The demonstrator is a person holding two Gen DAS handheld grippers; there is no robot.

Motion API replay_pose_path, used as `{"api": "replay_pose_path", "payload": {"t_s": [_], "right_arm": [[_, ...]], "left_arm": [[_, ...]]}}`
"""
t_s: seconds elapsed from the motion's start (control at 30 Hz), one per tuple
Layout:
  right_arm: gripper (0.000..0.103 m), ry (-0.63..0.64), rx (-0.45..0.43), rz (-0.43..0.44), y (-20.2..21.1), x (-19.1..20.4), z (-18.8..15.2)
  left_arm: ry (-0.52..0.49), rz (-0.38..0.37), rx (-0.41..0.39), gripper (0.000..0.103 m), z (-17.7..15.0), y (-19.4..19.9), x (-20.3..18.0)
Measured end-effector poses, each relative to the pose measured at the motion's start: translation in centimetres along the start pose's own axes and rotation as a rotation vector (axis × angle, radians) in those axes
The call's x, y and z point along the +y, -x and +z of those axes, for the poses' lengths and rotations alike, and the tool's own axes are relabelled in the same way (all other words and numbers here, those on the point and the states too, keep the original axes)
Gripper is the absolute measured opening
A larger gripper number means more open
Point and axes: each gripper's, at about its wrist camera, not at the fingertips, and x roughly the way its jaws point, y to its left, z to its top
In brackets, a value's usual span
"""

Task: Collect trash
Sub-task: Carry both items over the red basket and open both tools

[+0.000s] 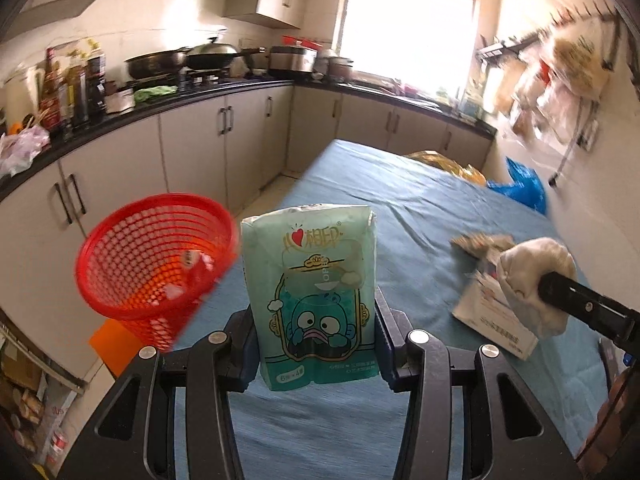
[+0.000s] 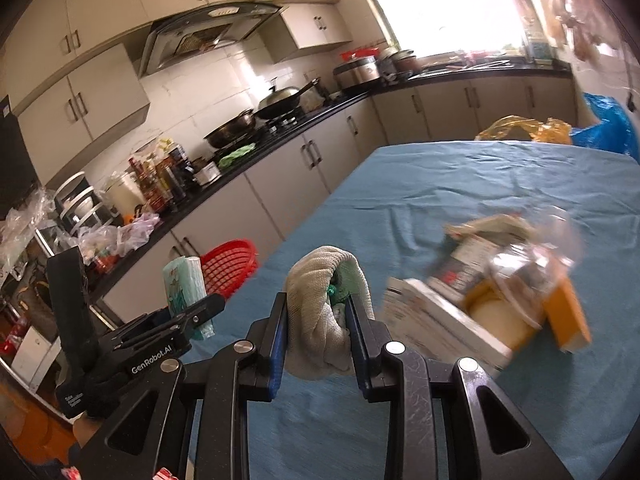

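- The left gripper is clenched on an upright green tissue pack, above the blue table's near left edge.
- The red basket sits just left of the pack.
- The right gripper grasps a wadded beige cloth, left of the boxes.

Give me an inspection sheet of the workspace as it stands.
Surface: table under a wrinkled blue cloth.
Job's things: red plastic mesh basket off the table's left edge; green printed tissue pack; crumpled beige cloth.
Clutter: blurred pile of boxes and clear plastic; yellow bag and blue bag at the far end.
Tongs: left tongs shut on the pack; right tongs shut on the cloth.
Cables: nothing seen.
Surroundings: kitchen counter with pans and bottles; bright window.
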Motion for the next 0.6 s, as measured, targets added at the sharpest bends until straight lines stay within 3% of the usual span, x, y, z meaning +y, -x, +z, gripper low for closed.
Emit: {"api": "replay_pose_path", "payload": {"t_s": [0.3, 0.6], "right_arm": [[0.031, 0.018, 0.108, 0.078, -6.2, 5.1, 2.9], [0.032, 0.049, 0.202, 0.148, -13.9, 10.5, 5.3]], "left_arm": [[0.124, 0.056, -0.001, 0.045, 2.0, 0.1, 8.1], [0.175, 0.115, 0.043, 0.045, 3.6, -1.8, 14.5]]}}
